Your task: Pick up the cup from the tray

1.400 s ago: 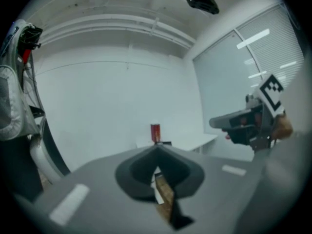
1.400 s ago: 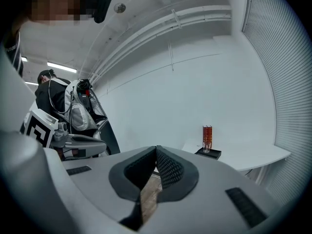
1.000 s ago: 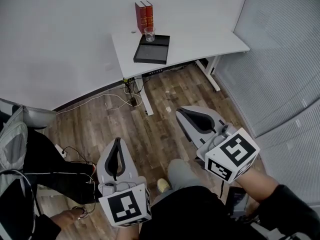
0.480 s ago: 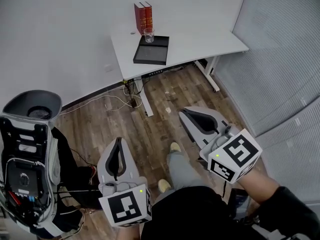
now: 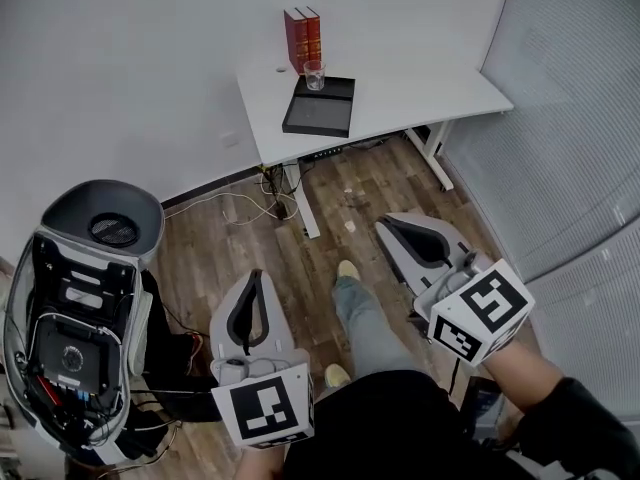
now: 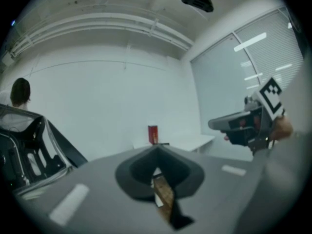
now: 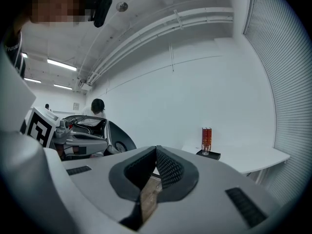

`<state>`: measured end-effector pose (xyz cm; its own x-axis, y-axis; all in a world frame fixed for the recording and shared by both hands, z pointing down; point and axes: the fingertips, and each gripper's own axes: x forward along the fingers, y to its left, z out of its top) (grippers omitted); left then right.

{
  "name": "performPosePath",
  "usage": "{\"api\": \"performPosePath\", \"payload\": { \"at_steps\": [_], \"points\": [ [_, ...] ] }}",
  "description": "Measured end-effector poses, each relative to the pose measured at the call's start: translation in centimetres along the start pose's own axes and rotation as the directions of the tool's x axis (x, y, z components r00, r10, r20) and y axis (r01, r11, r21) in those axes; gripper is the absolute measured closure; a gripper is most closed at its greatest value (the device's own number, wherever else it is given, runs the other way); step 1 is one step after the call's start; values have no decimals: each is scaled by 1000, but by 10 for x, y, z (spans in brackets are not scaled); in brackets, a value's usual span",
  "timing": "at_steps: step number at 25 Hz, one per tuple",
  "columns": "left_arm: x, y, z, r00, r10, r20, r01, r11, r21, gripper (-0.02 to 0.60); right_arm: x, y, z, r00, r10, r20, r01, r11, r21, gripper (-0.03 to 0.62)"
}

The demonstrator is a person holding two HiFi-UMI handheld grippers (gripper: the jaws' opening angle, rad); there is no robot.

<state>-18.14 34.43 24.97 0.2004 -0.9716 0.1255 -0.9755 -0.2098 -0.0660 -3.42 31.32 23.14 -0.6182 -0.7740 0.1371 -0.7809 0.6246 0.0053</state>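
Note:
A clear glass cup (image 5: 315,75) stands at the far end of a black tray (image 5: 320,111) on the white desk (image 5: 420,78), just in front of two red books (image 5: 303,38). Both grippers are far from the desk, held over the wooden floor. My left gripper (image 5: 257,274) is shut with nothing in it; its tips meet in the left gripper view (image 6: 156,148). My right gripper (image 5: 384,226) is also shut and empty, tips together (image 7: 156,148). In the right gripper view the cup (image 7: 206,149) and tray (image 7: 209,155) are small and distant.
A grey and black machine (image 5: 85,308) stands on the floor at the left. Cables (image 5: 235,203) trail under the desk. A blind-covered wall (image 5: 570,118) runs along the right. My leg and shoe (image 5: 347,269) are between the grippers. A person (image 7: 97,106) stands far behind.
The grey and black machine has come into view at the left. My foot has stepped forward, and the desk sits slightly lower and further right in the view. Both grippers stay shut.

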Motion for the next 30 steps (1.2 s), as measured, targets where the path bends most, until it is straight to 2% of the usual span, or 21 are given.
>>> {"api": "performPosePath", "payload": {
  "at_steps": [7,11,17,24,28,30],
  "points": [
    [23,18,-5,999,39,1,-39,999,-1,578,38,-8,-6,999,51,3,-51,999,2,580],
    [47,29,-11,998,55,-41,-54,998,27,578,69,-24,-8,997,78,-7,-78,997,15,580],
    [97,36,-6,996,46,-71,-43,998,41,578,110,-60,-7,996,84,-21,-83,996,38,580],
    [136,30,-16,995,33,-94,-28,999,45,577,133,-91,-18,995,88,-36,-87,995,45,580],
    [158,19,-11,998,16,-53,-14,999,32,577,136,-110,-24,995,84,-53,-81,995,57,580],
    [168,16,-13,998,11,-61,-10,999,30,578,141,-120,-27,995,81,-60,-78,995,61,580]
  ]
}}
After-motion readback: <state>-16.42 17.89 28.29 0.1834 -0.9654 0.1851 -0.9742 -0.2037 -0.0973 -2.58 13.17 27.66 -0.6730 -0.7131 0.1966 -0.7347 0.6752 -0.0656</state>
